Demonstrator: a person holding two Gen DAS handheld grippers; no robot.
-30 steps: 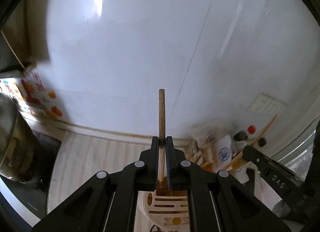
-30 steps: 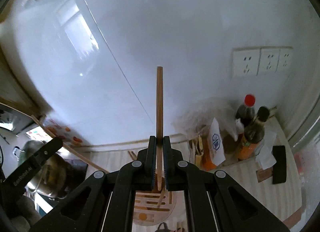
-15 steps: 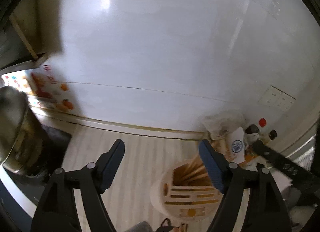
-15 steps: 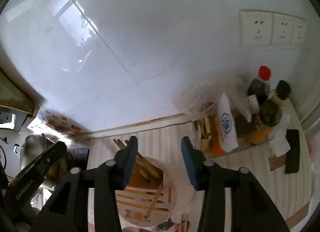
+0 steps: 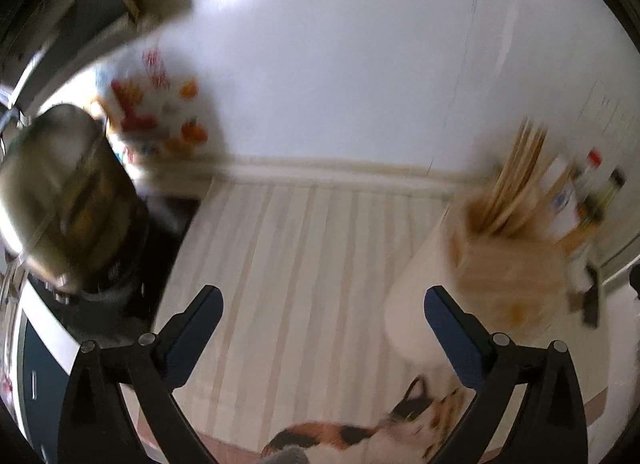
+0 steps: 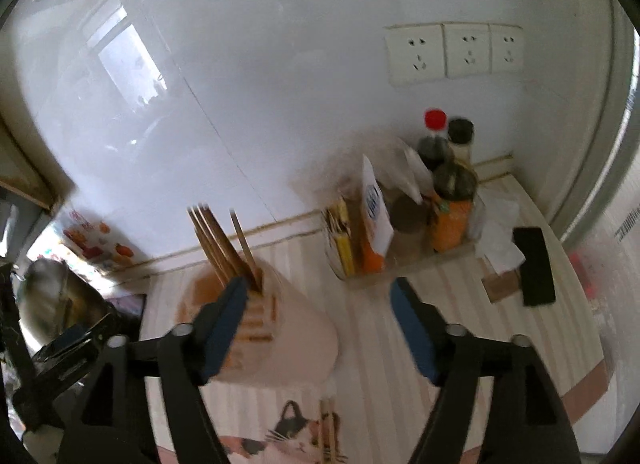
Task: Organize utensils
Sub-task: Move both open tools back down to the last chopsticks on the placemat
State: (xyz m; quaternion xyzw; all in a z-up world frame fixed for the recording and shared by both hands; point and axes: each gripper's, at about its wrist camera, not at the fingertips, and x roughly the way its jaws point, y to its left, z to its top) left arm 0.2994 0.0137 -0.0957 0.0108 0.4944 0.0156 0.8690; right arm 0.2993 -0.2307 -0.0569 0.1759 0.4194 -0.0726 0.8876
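Left gripper: black arms with blue pads, lower part of the left wrist view; jaws wide and opening, nothing between them but bare striped counter.
Right gripper: same black and blue build, lower middle of the right wrist view; jaws fairly wide and opening, nothing held between them.
Chopsticks: slim straight wooden sticks, standing tilted in the holder, left of centre in the right wrist view; in the left wrist view they are a blurred fan at right.
Holder: pale round plastic tub with a wood-coloured slotted top, just behind the right gripper's left pad.
Loose chopsticks: a wooden pair lying flat at the bottom edge, on the mat.
Mat: flat, printed with a calico cat.
Counter: smooth, pale cream stripes.
Pot: shiny rounded metal, left edge, blurred.
Bottles: dark glass, one red cap, one black cap, orange label; writing unreadable.
Wall sockets: three white square plates, upper right.
Wall: glossy white tile.
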